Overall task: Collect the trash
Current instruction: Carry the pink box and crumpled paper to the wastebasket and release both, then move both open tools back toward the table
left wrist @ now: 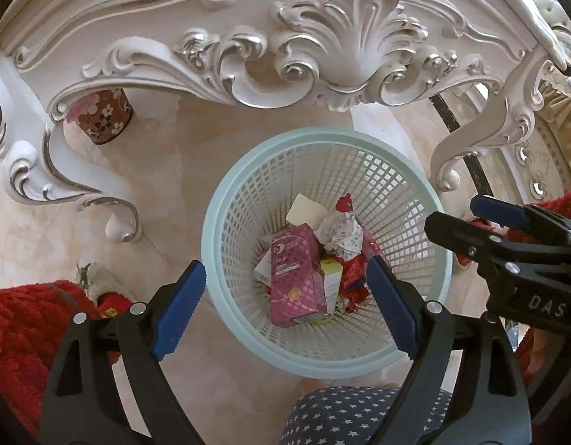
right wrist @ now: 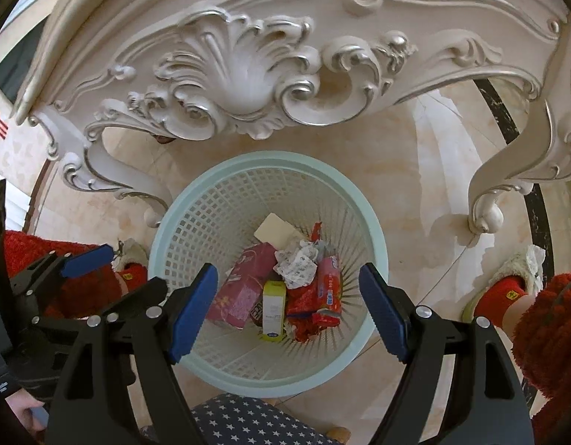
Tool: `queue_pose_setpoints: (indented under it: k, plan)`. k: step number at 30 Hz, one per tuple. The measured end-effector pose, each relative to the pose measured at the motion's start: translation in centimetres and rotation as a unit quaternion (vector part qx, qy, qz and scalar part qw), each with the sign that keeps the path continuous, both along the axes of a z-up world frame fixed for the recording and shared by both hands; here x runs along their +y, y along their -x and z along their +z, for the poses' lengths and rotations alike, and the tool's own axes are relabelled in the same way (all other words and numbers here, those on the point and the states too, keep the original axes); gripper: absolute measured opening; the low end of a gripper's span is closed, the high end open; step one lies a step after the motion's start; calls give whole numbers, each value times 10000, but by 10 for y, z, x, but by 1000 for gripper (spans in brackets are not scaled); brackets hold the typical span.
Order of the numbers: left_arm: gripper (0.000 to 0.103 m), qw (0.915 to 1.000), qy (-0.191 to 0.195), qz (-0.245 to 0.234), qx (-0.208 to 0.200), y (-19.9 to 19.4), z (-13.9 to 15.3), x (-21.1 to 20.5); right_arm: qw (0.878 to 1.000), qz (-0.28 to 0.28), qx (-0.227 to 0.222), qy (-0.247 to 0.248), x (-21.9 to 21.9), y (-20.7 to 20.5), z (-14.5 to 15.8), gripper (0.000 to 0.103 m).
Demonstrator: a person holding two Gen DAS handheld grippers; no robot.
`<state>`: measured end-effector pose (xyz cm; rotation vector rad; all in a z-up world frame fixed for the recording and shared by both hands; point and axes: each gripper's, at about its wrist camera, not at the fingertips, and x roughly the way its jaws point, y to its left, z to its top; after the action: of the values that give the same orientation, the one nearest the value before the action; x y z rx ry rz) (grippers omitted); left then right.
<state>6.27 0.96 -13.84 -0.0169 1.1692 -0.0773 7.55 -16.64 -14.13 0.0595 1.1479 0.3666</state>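
A carved white table (left wrist: pixel 337 55) with silver-edged scrollwork arches across the far side, well beyond the jaws of both grippers, its curled legs standing on the pale marble floor (left wrist: pixel 167 170). Directly beneath and ahead of both pairs of jaws stands a pale green mesh wastebasket (left wrist: pixel 248 170) on that floor. The left gripper (left wrist: pixel 285 304) hangs over the basket's near rim with its jaws released, spread wide and nothing between them. The right gripper (right wrist: pixel 285 307) hangs just beside it over the same basket, jaws likewise released and empty. The trash lies at the bottom of the basket, below the gap of each pair of jaws: a pink carton (left wrist: pixel 296 278), a red snack wrapper (right wrist: pixel 328 289), a crumpled printed paper (left wrist: pixel 341 233), a cream card (left wrist: pixel 304 209) and a small yellow-green box (right wrist: pixel 273 307). Far left of the left jaws, under the table, sits a floral container (left wrist: pixel 107 116).
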Motion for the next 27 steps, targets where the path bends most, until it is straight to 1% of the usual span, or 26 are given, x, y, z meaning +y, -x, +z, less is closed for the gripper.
queue_pose_setpoints:
  k: [4, 6, 10, 12, 13, 14, 15, 16, 17, 18, 20, 22, 24, 27]
  plan:
    - [86, 9997, 104, -96, -177, 9, 17, 0, 9992, 136, -229, -295, -4, 11, 23, 75]
    - [86, 9993, 246, -106, -253, 15, 31, 2, 9974, 146, -467, -530, -9, 17, 46, 75]
    - [86, 9971, 535, -49, -543, 16, 82, 9, 9894, 13, -1128, -919, -29, 20, 102, 75]
    - [86, 9946, 718, -32, -754, 4, 117, 13, 9839, -82, -1481, -993, -40, 10, 133, 75]
    - [86, 9935, 754, -24, -847, -3, 129, 13, 9817, -129, -1633, -966, -44, 3, 147, 75]
    - [86, 9919, 811, -25, -978, -16, 148, 13, 9791, -162, -1800, -932, -49, -10, 162, 78]
    - [86, 9906, 843, -20, -1079, -27, 160, 13, 9775, -184, -1901, -900, -53, -21, 172, 84]
    - [86, 9886, 841, 18, -1252, -47, 178, 12, 9756, -223, -2014, -845, -55, -33, 180, 86]
    - [86, 9869, 755, 78, -1423, -70, 193, 9, 9738, -277, -2122, -765, -57, -46, 187, 86]
    - [86, 9857, 685, 127, -1534, -84, 201, 7, 9722, -328, -2219, -677, -59, -65, 195, 86]
    - [86, 9822, 543, 322, -1769, -132, 219, 0, 9719, -400, -2237, -620, -60, -100, 202, 86]
    - [86, 9797, 512, 456, -1884, -180, 228, -8, 9736, -485, -2159, -564, -61, -140, 206, 86]
    - [86, 9788, 566, 603, -1872, -228, 231, -18, 9738, -526, -2188, -326, -59, -176, 210, 86]
    - [86, 9796, 582, 642, -1816, -279, 227, -30, 9732, -549, -2232, -50, -60, -223, 214, 86]
